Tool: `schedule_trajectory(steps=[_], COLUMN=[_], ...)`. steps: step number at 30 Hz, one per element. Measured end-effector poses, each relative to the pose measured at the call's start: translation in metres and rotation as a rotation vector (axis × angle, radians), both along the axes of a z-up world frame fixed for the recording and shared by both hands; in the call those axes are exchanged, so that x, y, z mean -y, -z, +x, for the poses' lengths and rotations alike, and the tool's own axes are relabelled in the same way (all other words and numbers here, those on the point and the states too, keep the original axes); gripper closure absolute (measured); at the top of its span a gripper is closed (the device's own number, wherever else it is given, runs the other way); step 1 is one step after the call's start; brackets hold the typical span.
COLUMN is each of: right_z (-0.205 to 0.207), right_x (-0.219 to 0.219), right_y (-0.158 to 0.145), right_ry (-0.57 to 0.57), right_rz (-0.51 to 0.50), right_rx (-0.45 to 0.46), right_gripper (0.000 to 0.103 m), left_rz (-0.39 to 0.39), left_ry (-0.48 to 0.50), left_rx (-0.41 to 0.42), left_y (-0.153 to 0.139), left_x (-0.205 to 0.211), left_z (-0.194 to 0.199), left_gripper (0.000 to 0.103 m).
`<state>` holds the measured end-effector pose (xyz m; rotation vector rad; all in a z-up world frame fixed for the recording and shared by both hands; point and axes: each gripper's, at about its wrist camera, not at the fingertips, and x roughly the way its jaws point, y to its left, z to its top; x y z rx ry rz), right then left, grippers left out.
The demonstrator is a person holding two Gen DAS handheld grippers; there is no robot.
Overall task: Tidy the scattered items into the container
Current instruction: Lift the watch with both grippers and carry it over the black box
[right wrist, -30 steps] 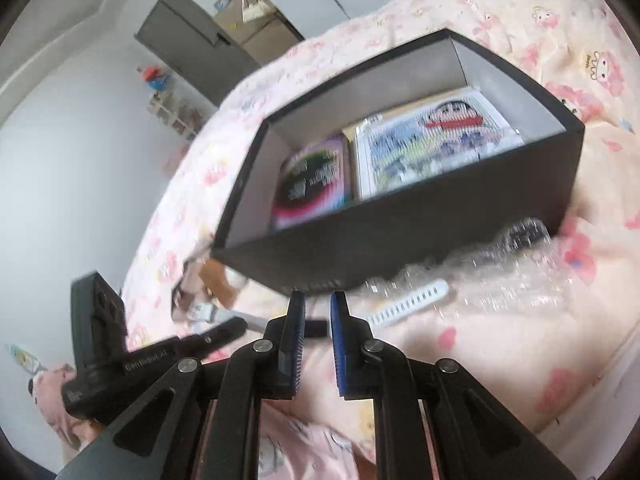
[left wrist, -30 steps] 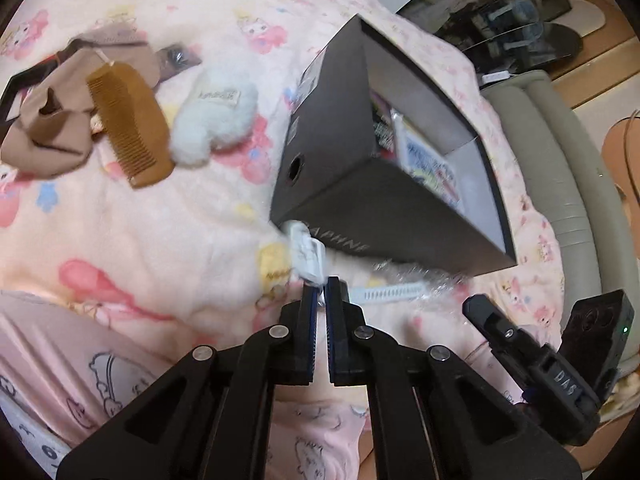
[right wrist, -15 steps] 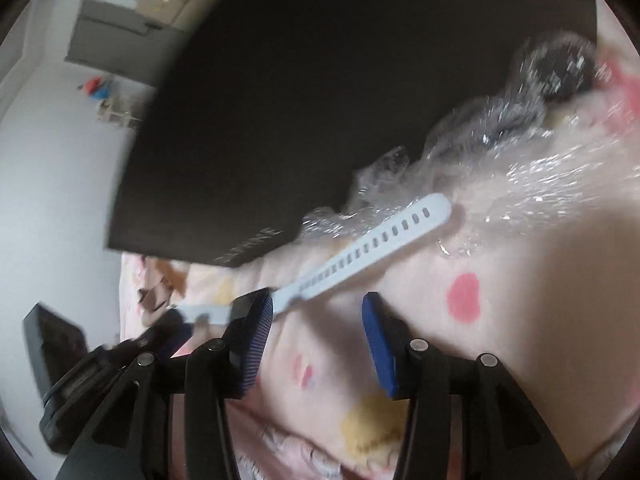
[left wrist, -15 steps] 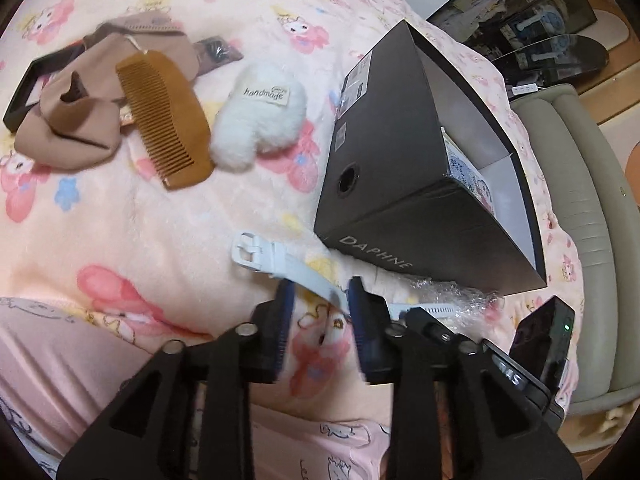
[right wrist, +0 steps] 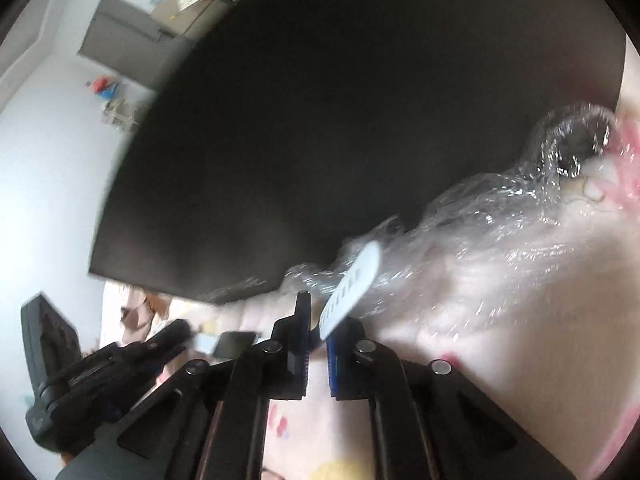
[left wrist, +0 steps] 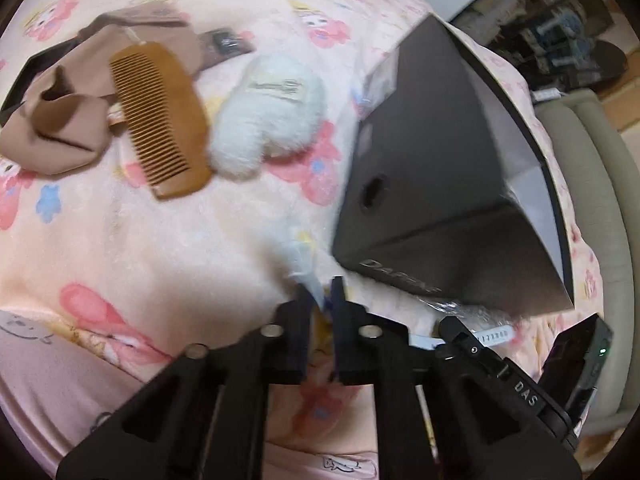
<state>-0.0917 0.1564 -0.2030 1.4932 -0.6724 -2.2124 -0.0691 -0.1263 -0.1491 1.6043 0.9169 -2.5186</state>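
both grippers, left gripper (left wrist: 320,304) and right gripper (right wrist: 316,332), pinch the strap (right wrist: 352,280) beside the box (left wrist: 440,184); comb (left wrist: 160,116), plush (left wrist: 268,112), cloth (left wrist: 60,120) remain on the bed.

Soft indoor light, motion blur, fisheye warping

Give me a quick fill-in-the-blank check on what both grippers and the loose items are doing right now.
1. Both the left gripper and the right gripper are closed on the same white ____.
2. The wooden comb lies partly on the ____ cloth.
3. The crumpled clear plastic wrap lies against the black ____.
4. The fluffy white toy lies between the comb and the ____.

Missing words: strap; brown; box; box
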Motion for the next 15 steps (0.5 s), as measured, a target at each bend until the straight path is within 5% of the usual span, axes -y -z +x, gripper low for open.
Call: schedule_trajectory(steps=[7, 15], right_z=[0.026, 0.023], right_x=[-0.009, -0.034], right_y=[-0.061, -0.115], right_ry=[-0.072, -0.081], right_rz=[0.002, -0.103], right_rx=[-0.135, -0.237], right_gripper=[0.100, 0.100], left_rz=[0.100, 0.071], left_ry=[0.043, 0.132], left_rx=[-0.105, -0.281], left_y=[-0.030, -0.117], left_x=[-0.004, -0.034], left_z=[0.028, 0.028], left_gripper=[0.102, 0.102])
